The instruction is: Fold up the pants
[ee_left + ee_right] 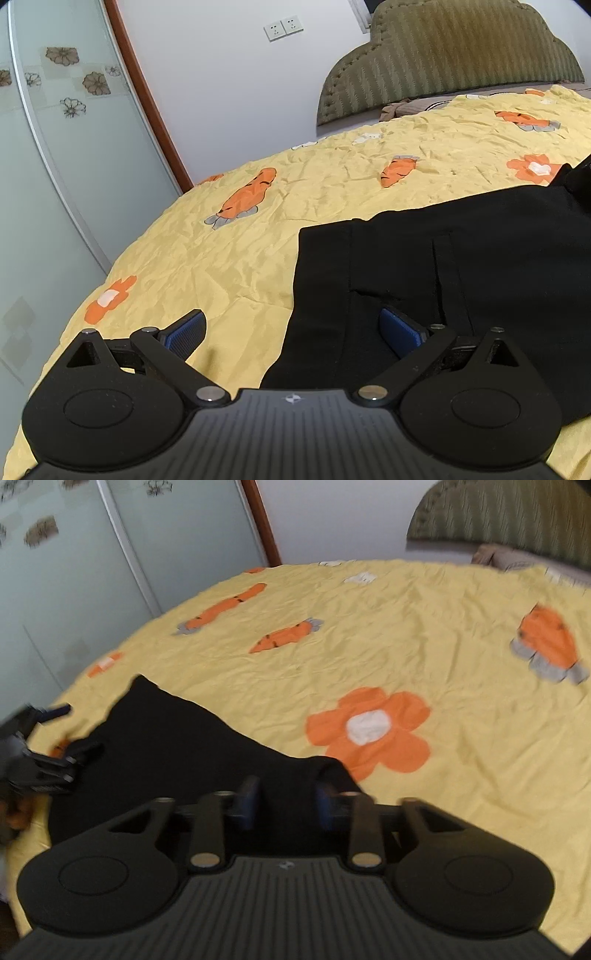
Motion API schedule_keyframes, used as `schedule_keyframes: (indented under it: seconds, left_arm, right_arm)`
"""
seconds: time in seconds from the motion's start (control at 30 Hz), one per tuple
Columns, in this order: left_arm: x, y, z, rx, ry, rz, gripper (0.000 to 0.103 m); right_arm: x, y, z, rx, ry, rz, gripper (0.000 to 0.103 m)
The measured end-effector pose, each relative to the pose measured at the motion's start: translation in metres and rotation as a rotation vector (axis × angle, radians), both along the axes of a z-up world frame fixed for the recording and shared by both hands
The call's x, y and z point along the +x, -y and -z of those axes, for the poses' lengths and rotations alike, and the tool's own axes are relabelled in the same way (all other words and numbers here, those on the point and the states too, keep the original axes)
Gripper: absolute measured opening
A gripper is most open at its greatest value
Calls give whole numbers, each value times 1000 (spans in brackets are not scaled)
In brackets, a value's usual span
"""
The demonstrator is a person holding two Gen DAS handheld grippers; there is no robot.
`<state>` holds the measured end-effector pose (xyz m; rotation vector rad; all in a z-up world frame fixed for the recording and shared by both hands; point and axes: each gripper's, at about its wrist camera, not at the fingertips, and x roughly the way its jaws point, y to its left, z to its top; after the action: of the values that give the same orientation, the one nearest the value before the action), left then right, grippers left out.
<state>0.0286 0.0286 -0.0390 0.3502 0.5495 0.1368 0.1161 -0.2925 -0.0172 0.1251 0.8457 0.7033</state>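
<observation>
Black pants [461, 266] lie flat on the yellow bedspread [258, 221], folded into a broad strip. My left gripper [291, 336] is open wide above the pants' near left edge, one blue pad over the sheet, the other over the cloth. In the right wrist view the pants [177, 746] stretch from lower centre to the left. My right gripper [284, 805] stands partly open with black cloth between its blue pads; the view is blurred. The left gripper also shows at the left edge of that view [40, 753].
The bedspread [461, 627] has orange carrot and flower prints. A green padded headboard [454, 55] and a pillow stand at the far end. A frosted sliding door [55, 147] with a wooden frame runs along the left. A wall socket [282, 27] is on the white wall.
</observation>
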Motion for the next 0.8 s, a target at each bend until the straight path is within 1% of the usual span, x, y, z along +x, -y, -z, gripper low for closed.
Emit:
schedule_keyframes:
  seconds: [0.1, 0.13, 0.2, 0.23, 0.27, 0.3, 0.33, 0.37, 0.4, 0.43, 0.47, 0.5, 0.53, 0.57, 0.6, 0.63, 0.67, 0.7, 0.73, 0.77, 0.8]
  left_arm:
    - [-1, 1, 2, 17, 11, 0, 102]
    - [-1, 2, 3, 25, 14, 0, 102]
    - [-2, 5, 3, 43, 19, 0, 102]
    - [-2, 5, 3, 49, 20, 0, 102]
    - [-3, 6, 1, 51, 20, 0, 102]
    - [-5, 5, 0, 52, 21, 0, 102]
    - [-7, 5, -3, 55, 29, 0, 102]
    - [-10, 4, -7, 65, 46, -5, 102]
    - [-14, 4, -10, 81, 64, -11, 101]
    - [-17, 5, -15, 94, 80, -4, 101]
    - [-20, 7, -19, 95, 87, 20, 101]
    - [-23, 9, -25, 80, 89, 56, 101]
    - [-26, 13, -30, 58, 89, 94, 101]
    - [-30, 19, -35, 37, 92, 134, 101]
    - [-34, 24, -37, 30, 91, 173, 101]
    - [-36, 31, -36, 37, 80, 213, 101]
    - [-37, 37, -32, 60, 65, 234, 101]
    - [-35, 42, -25, 102, 51, 233, 101]
    - [-32, 43, -16, 153, 39, 215, 101]
    - [-29, 42, -8, 198, 25, 187, 101]
    - [-27, 36, -2, 215, 12, 159, 101]
  right_arm:
    - [11, 5, 5, 29, -24, 67, 6]
    - [13, 8, 6, 24, -16, 117, 5]
    - [19, 13, 8, 20, -10, 192, 2]
    - [21, 13, 9, 13, -7, 217, 2]
    - [22, 10, 12, -13, -3, 231, 1]
    - [22, 6, 15, -62, -1, 246, 0]
    - [20, 4, 16, -87, 20, 263, 0]
    - [15, 4, 13, -100, 38, 304, 2]
    - [7, 7, 7, -106, 71, 343, 10]
    - [-5, 10, -2, -105, 112, 370, 11]
    - [-17, 14, -12, -89, 146, 372, 11]
    - [-33, 17, -21, -46, 157, 343, 15]
    - [-45, 18, -28, 12, 132, 294, 20]
    - [-56, 18, -31, 73, 89, 228, 35]
    - [-68, 13, -32, 114, 61, 170, 45]
    - [-81, 8, -32, 134, 43, 113, 47]
    - [-91, 3, -29, 129, 27, 63, 49]
    - [-102, -4, -25, 98, 17, 24, 50]
    - [-111, -9, -20, 43, 17, 6, 52]
    - [-118, -12, -13, -45, 30, 5, 59]
    - [-125, -14, -6, -165, 67, 27, 60]
